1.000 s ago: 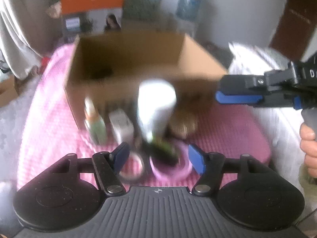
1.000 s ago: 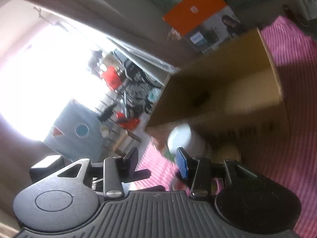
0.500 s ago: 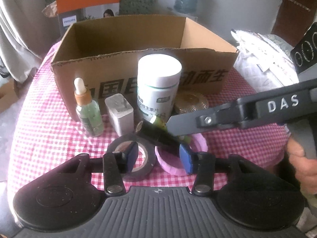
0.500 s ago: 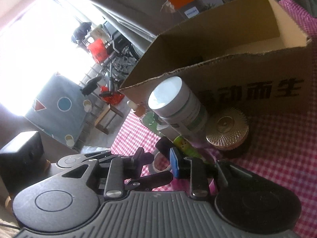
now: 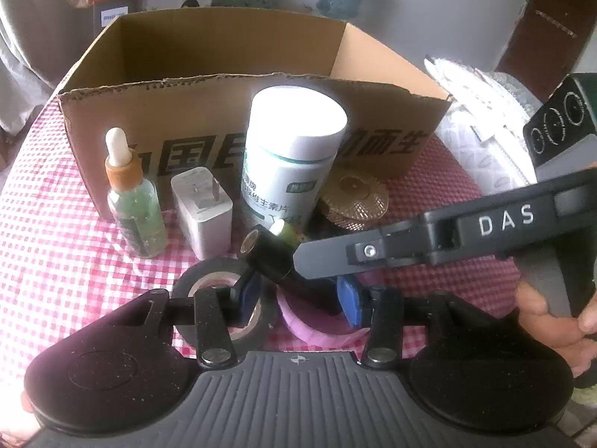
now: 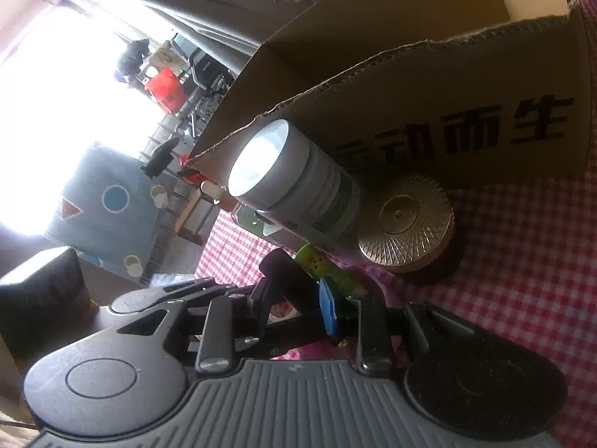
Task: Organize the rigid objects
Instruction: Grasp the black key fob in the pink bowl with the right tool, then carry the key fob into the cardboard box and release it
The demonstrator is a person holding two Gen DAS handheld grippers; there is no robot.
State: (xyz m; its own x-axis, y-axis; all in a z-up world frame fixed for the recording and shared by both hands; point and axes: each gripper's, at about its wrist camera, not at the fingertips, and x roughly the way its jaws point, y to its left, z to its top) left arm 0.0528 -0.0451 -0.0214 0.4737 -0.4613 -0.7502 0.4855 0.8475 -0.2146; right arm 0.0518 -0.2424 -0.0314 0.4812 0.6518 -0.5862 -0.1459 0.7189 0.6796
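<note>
Reach is the matter here: the right tongs (image 5: 298, 261) come in from the right edge of the left wrist view and meet the black tube (image 5: 266, 252) at centre frame, just in front of the white bottle (image 5: 291, 156). The tube lies tilted, its long axis running from its round end at upper left down toward lower right, and its lower part passes under the right tongs' tip. In the right wrist view the right tongs (image 6: 294, 304) stand narrowly parted with the dark tube between the two blue pads, seemingly closed on it, though contact on both sides is hard to confirm. So the right hand is plainly the nearer one.

The left tongs (image 5: 298, 296) sit at lower centre of their own view, wide open and holding nothing, above the black tape roll (image 5: 220, 298) and the pink ring (image 5: 317, 321), which lie side by side on the checked counter (image 5: 56, 242). The dropper bottle (image 5: 132, 201), white charger (image 5: 203, 211) and gold lid (image 5: 354, 201) stand in a row before the cardboard box (image 5: 231, 67), which fills the upper half of the frame; what can be seen of its inside looks empty. The likely move lifts the tube up and back over the box's near wall.

Compared with half a second ago, the right tongs have slid further left across the frame and onto the tube, and the left camera has drawn slightly closer to the row; a second ago the right tongs were still high at the right edge, well clear of everything.
</note>
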